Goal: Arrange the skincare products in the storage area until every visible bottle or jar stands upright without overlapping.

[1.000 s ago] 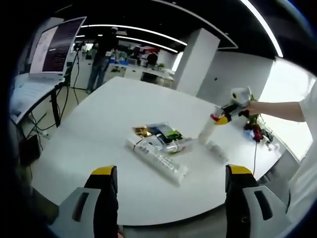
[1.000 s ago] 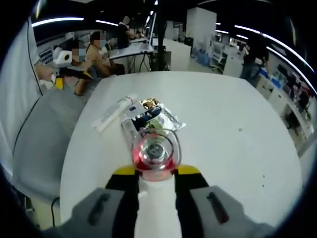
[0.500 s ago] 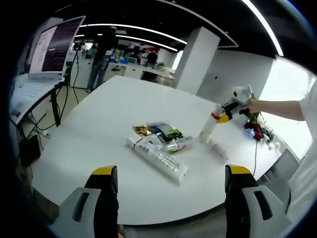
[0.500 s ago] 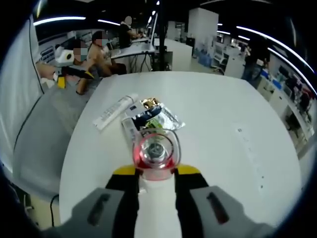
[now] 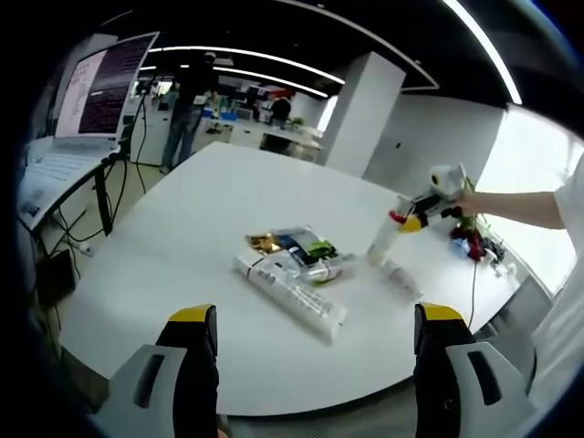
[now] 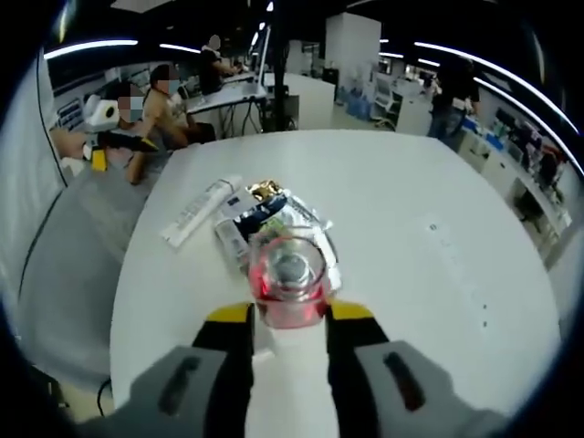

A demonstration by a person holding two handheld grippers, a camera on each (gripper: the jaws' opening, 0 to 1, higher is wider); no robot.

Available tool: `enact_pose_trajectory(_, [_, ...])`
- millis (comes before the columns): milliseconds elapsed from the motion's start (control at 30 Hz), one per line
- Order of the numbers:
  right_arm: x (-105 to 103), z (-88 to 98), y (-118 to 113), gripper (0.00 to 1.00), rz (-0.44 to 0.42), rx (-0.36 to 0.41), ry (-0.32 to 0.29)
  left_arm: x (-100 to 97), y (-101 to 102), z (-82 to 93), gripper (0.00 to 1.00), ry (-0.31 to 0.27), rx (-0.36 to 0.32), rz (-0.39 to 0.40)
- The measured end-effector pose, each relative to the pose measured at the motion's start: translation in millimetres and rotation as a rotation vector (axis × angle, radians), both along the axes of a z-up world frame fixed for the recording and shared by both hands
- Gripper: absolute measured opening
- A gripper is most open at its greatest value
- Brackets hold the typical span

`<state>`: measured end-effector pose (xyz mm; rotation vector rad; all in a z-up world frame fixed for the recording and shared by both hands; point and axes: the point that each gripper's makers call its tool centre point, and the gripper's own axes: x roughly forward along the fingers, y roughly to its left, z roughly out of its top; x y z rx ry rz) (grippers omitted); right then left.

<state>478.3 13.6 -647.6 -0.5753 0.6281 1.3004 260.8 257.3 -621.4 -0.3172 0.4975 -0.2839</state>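
I am pinching a white bottle (image 6: 287,365) with a clear red cap between the jaws of my right gripper (image 6: 288,319), the cap pointing away from me along the jaws. In the left gripper view I am seeing that same bottle (image 5: 384,239) held upright at the far right of the table (image 5: 182,237), its base at or just above the tabletop; I cannot tell whether it is touching. My right gripper (image 5: 412,217) is gripping it near the top. My left gripper (image 5: 310,324) is hanging spread wide and empty above the near edge of the table, well apart from everything.

Beyond the bottle, the rest of the products are lying flat. A long white tube (image 5: 290,292) is lying on its side near the middle of the table, touching a pile of sachets (image 5: 297,248) and small packs behind it, which are overlapping one another. Another white tube (image 5: 401,276) is lying just beside the held bottle's base.

As I judge it, I am only beginning: one bottle is being stood up, not yet released, and the two tubes and the pile are waiting to be separated and set upright. Nothing is standing on its own yet.
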Motion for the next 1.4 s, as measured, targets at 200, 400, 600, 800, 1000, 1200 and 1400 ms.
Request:
enact_pose_trajectory(200, [-9.6, -11.7, -2.6, 0.44, -0.082, 0.025, 0.008, -0.7, -2.7, 1.9, 0.87, -0.008, 0.000, -0.010])
enact_pose_trajectory(400, [-18.4, -23.7, -10.2, 0.50, -0.161, 0.045, 0.002, -1.1, -3.6, 2.8, 0.87, -0.013, -0.004, -0.016])
enact_pose_trajectory(600, [-30.4, -32.4, -18.4, 0.56, -0.267, 0.088, 0.002, -2.0, -4.4, 2.6, 0.86, -0.013, -0.003, -0.025])
enact_pose_trajectory(800, [-47.5, -31.2, -24.4, 0.64, -0.361, 0.128, -0.012, -2.8, -5.2, 3.1, 0.86, -0.017, -0.006, -0.032])
enact_pose_trajectory(1000, [-74.3, -25.1, -29.6, 0.70, -0.428, 0.158, -0.026, -3.7, -6.7, 3.2, 0.86, -0.019, -0.004, -0.045])
enact_pose_trajectory(1200, [-108.0, -20.4, -30.0, 0.72, -0.503, 0.220, -0.014, -4.9, -8.2, 2.2, 0.85, -0.016, 0.003, -0.058])
enact_pose_trajectory(1400, [-136.0, -19.1, -34.5, 0.73, -0.564, 0.241, -0.012, -5.6, -8.9, 1.2, 0.85, -0.015, 0.013, -0.067])
